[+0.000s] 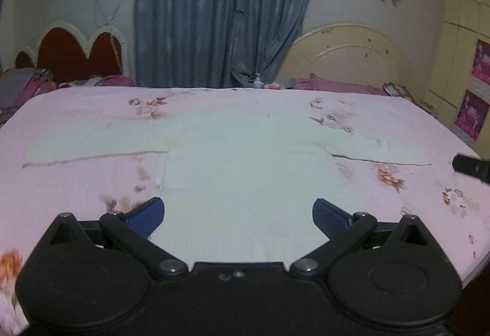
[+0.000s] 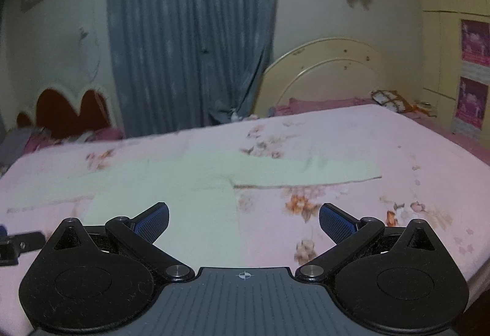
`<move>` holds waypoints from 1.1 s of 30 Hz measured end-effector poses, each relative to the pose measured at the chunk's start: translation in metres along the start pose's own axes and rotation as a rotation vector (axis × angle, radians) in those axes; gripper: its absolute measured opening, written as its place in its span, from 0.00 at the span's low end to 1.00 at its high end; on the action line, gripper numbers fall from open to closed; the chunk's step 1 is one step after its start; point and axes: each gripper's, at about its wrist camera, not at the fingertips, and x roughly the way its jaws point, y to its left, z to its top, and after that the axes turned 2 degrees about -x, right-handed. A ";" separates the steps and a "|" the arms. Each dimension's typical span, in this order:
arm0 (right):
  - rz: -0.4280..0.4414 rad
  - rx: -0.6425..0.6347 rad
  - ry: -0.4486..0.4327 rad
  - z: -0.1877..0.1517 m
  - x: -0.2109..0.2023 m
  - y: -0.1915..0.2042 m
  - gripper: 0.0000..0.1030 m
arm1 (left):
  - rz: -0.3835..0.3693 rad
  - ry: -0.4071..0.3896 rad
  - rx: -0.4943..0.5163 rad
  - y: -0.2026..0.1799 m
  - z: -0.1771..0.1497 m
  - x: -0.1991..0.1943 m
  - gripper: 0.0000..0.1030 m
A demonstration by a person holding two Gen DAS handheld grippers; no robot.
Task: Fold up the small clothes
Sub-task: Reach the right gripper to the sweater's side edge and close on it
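left gripper [image 1: 238,213] fingers spread wide, holding nothing, above the hem of a pale green long-sleeved top [image 1: 245,158] | right gripper [image 2: 244,219] likewise apart, empty | top lies flat, sleeves outstretched, on pink floral bedsheet [image 1: 398,213], seemingly readied for a first fold
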 end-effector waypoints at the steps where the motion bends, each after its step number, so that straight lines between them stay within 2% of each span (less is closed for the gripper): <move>1: -0.008 0.006 -0.003 0.005 0.008 0.001 1.00 | 0.001 -0.007 0.006 0.003 0.005 0.005 1.00; 7: -0.063 0.028 0.000 0.027 0.053 0.006 0.99 | 0.005 -0.050 -0.003 0.018 0.031 0.037 0.98; 9: -0.073 0.037 0.004 0.031 0.063 0.003 0.99 | -0.017 -0.052 -0.006 0.017 0.037 0.046 0.93; 14: -0.098 0.066 -0.067 0.047 0.080 -0.022 0.99 | -0.051 -0.060 0.000 -0.001 0.048 0.080 0.85; 15: -0.107 0.071 -0.071 0.050 0.086 -0.030 0.95 | -0.054 -0.053 -0.004 -0.007 0.051 0.090 0.85; 16: -0.114 0.076 -0.064 0.053 0.095 -0.039 0.84 | -0.053 -0.048 -0.006 -0.012 0.053 0.098 0.85; 17: -0.125 0.094 -0.048 0.056 0.107 -0.051 0.64 | -0.050 -0.042 -0.005 -0.017 0.054 0.108 0.86; 22: -0.175 0.187 -0.014 0.063 0.169 -0.121 0.61 | -0.002 0.009 -0.012 -0.041 0.067 0.161 0.86; 23: -0.187 0.210 0.002 0.063 0.185 -0.141 0.51 | 0.003 0.020 -0.011 -0.046 0.069 0.171 0.86; 24: -0.197 0.231 0.015 0.063 0.196 -0.156 0.36 | 0.011 0.035 -0.003 -0.053 0.072 0.184 0.86; 25: -0.215 0.259 0.033 0.062 0.209 -0.173 0.33 | 0.023 0.053 0.008 -0.059 0.075 0.196 0.86; 29: -0.277 0.362 0.090 0.050 0.253 -0.239 0.33 | 0.045 0.112 0.023 -0.081 0.078 0.232 0.86; 33: -0.296 0.471 0.165 0.027 0.288 -0.287 0.34 | 0.065 0.166 0.053 -0.100 0.074 0.262 0.87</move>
